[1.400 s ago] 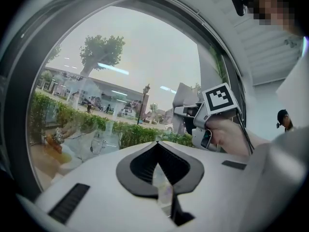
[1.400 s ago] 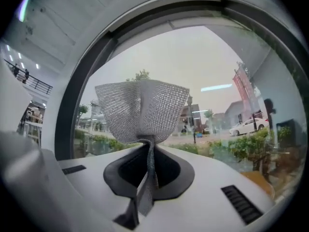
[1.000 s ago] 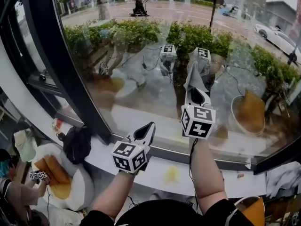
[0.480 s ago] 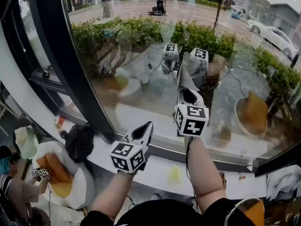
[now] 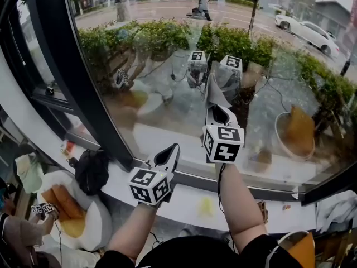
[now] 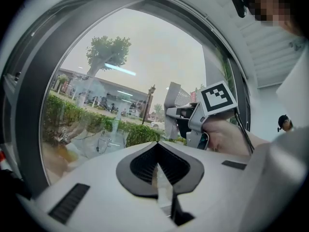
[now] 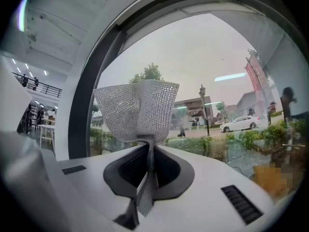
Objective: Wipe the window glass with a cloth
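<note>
Cloth (image 5: 214, 91) of grey mesh was pinched in the right gripper (image 5: 216, 108), whose jaws were clamped on its gathered lower end. Its spread upper part lay against the window glass (image 5: 162, 102), above the pane's lower edge. The left gripper (image 5: 177, 147) hung lower, over the white sill (image 5: 184, 201) along that edge, its jaws pressed together with nothing between them

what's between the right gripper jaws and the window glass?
Only the cloth: the right gripper pinches it, and it fans out toward the window glass, seen in the right gripper view.
</note>
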The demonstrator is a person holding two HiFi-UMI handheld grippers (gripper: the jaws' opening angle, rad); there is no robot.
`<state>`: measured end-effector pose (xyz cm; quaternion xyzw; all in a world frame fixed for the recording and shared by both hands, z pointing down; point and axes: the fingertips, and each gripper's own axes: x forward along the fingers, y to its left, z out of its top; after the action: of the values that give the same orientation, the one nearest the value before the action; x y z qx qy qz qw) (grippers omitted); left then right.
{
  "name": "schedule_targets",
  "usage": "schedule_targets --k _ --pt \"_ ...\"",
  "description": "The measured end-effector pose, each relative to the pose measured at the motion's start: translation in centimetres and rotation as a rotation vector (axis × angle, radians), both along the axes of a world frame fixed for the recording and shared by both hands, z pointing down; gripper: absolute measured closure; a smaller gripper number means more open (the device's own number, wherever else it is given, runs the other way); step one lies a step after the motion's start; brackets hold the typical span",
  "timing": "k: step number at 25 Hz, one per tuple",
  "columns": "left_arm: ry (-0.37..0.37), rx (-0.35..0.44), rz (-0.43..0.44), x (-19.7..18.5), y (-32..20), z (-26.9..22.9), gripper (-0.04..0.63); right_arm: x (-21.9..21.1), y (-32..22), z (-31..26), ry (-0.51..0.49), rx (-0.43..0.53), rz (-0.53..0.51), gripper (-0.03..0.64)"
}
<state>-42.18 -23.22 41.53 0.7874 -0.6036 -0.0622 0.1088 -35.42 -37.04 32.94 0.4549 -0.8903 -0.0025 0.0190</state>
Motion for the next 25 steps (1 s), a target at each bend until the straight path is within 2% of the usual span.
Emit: schedule_targets --k 10,18,25 --pt "-0.009 -0.030 0.070 3.4 0.3 1.4 0.589 4.1 3.7 -0.6 -0.071 0.023 -0.070 0.578" --pt "-0.029 -0.039 0.166 9.9 1.0 1.5 0.588 13.5 6.6 0.0 -0.091 0.014 0.010 0.578" --pt "-0.042 -0.049 0.229 17.5 3.6 1.6 0.588 22.6 10.5 1.6 -0.085 -0.013 0.071 0.577"
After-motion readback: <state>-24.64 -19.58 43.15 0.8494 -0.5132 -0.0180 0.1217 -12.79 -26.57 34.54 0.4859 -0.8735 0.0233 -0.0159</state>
